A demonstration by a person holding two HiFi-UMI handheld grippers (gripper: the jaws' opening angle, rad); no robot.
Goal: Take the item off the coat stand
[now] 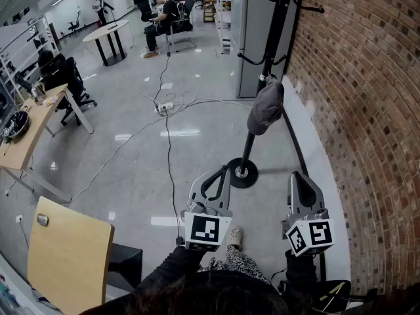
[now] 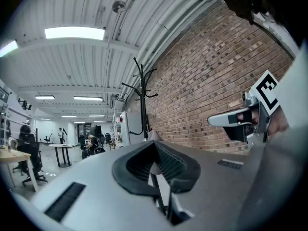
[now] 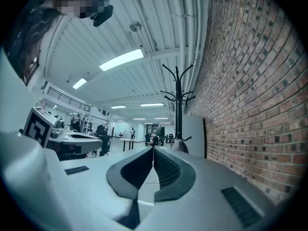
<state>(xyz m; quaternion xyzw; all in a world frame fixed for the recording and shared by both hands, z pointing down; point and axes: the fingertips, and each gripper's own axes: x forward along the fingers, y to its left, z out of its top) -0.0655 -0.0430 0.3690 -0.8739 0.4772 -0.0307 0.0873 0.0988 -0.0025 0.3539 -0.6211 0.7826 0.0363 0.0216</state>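
The floor ahead of the left tool and the right tool lies open up to the coat stand. Its round base sits just beyond the left tool's closed tips. A cap hangs on the pole, ahead and between the two tools. The brick wall runs close on the right tool's right. A cable trails over the floor on the left tool's left.

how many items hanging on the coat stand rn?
1. A grey fabric cap hangs partway down the black metal coat stand, beside the brick wall. Upper hooks look bare; the pole's far side could hide more.
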